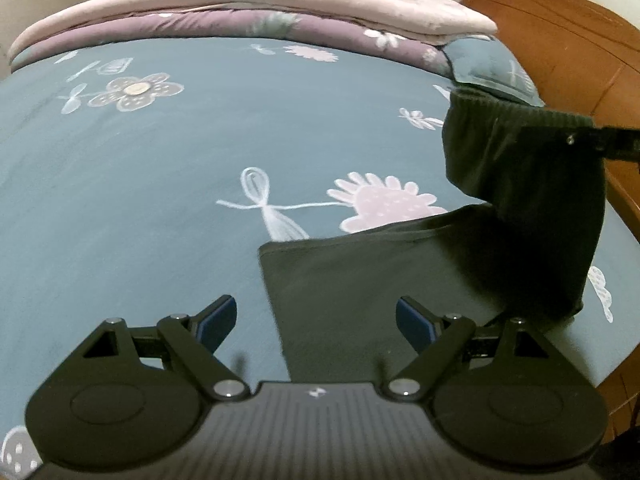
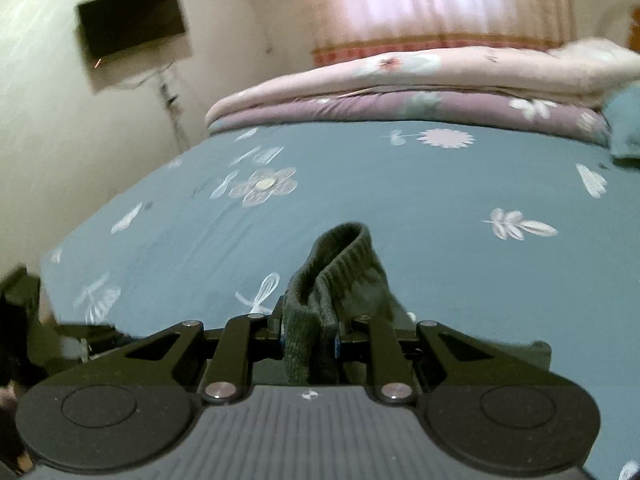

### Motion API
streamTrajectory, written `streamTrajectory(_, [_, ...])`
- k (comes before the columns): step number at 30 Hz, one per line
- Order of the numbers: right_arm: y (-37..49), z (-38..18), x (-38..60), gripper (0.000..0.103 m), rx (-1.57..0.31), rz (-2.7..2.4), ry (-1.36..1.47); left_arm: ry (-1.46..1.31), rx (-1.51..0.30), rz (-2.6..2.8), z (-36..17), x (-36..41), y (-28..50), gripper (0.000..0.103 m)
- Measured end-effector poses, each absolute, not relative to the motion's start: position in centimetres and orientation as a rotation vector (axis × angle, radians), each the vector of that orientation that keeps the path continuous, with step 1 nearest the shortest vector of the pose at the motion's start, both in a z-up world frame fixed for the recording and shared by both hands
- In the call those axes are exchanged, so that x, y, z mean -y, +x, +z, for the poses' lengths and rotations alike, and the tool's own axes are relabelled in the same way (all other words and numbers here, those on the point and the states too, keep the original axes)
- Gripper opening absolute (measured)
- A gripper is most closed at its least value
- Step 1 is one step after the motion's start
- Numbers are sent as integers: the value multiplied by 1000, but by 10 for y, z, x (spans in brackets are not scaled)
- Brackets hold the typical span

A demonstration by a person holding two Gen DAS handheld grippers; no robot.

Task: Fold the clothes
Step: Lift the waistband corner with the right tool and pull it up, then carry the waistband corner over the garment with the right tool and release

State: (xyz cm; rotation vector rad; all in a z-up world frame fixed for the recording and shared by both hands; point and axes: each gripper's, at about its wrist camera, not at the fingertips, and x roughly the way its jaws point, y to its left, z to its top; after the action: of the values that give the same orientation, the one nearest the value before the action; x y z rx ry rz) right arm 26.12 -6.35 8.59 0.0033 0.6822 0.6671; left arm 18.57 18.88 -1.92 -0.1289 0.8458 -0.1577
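A: What is seen in the left wrist view?

B: The left gripper [image 1: 314, 322] is seen at the bottom of the frame with its jaws spread wide; nothing is held between the blue-padded fingers [image 1: 218, 320]. Beyond them, a dark garment [image 1: 400, 280] is spread partly flat on the blue flowered bedsheet [image 1: 160, 180], in the lower right of the frame. Its far end is lifted off the bed at the right, where the ribbed hem [image 1: 520, 110] is pinched by the right gripper [image 1: 600, 140], which enters from the right edge. How that gripper's jaws stand cannot be told from this view.

A: And behind that?

B: Folded quilts [image 1: 240, 12], pink over mauve, are stacked along the top of the frame. A blue pillow [image 1: 488, 64] is seen at the upper right, beside a wooden headboard [image 1: 568, 48].

A: What is shown in the right wrist view?

B: The right gripper [image 2: 310, 336] is seen at the bottom centre, its jaws closed tight on the bunched ribbed hem [image 2: 336, 276] of the garment, which stands up between the fingers. The bedsheet [image 2: 360, 184] fills the middle of the frame. The quilts [image 2: 400, 92] are laid across the upper right, with a striped curtain [image 2: 440, 0] above them. A dark screen [image 2: 132, 20] is mounted on the wall in the upper left.
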Motion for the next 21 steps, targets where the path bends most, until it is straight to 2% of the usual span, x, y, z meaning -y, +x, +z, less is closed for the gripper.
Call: streamTrajectory(21, [226, 68, -28, 22, -618, 761, -424, -176, -844, 10, -21, -225, 160, 87])
